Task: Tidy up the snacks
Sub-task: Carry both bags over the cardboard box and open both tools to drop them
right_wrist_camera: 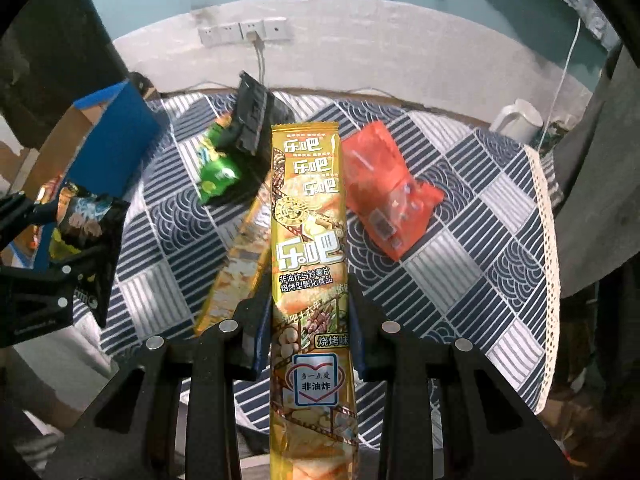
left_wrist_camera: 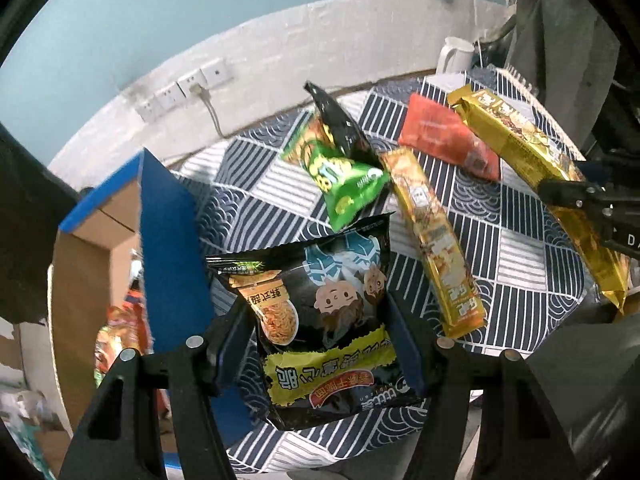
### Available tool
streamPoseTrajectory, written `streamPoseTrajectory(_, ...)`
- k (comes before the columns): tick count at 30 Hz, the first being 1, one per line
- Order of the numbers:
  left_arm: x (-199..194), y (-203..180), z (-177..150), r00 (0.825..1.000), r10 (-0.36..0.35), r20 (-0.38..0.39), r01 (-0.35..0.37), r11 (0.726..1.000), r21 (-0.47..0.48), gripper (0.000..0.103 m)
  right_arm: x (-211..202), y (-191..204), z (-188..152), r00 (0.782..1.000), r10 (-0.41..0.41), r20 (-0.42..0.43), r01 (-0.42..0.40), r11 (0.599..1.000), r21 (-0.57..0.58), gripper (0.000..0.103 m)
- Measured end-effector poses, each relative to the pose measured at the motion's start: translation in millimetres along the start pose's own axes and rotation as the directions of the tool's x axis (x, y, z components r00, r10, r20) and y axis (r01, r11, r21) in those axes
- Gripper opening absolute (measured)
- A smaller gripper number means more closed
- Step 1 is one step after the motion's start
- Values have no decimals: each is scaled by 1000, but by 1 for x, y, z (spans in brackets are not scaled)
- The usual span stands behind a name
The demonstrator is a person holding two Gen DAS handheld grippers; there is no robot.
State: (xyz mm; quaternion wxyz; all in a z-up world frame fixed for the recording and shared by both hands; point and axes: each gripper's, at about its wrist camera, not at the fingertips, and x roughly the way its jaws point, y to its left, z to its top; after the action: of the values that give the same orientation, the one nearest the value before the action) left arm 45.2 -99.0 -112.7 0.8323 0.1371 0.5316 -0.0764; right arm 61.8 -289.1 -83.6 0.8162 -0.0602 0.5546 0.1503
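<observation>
We see left tongs (left_wrist_camera: 320,344) clamped on the black noodle-snack bag (left_wrist_camera: 320,320), raised over the bench (left_wrist_camera: 520,248) beside the blue-flapped box (left_wrist_camera: 168,220). Right tongs (right_wrist_camera: 310,320) grip a long yellow chip pack (right_wrist_camera: 308,248) pointing forward; second yellow pack (left_wrist_camera: 432,240), green bag (left_wrist_camera: 340,176), red pouch (left_wrist_camera: 444,136) lie beyond.

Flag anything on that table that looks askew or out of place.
The snacks left on the table lie in a jumble: the green bag and black bag are piled together, tilted, overlapping the top of a gold pack lying diagonally. Nothing looks spilled or torn.
</observation>
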Motion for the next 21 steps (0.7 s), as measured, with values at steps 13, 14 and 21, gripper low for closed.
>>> streamPoseTrajectory(13,-36,26,-2,996,35,83,-36,999,1,66,-33,27,14,997,24,69,-20,998,-61,30)
streamPoseTrajectory(14,-38,29,-3,995,38,88,-39,999,1,66,-34,30,15,997,26,73,-21,998,-66,30)
streamPoseTrajectory(21,-57,45,-3,989,58,134,-58,998,-5,66,-41,48,27,994,46,95,-37,995,-92,30)
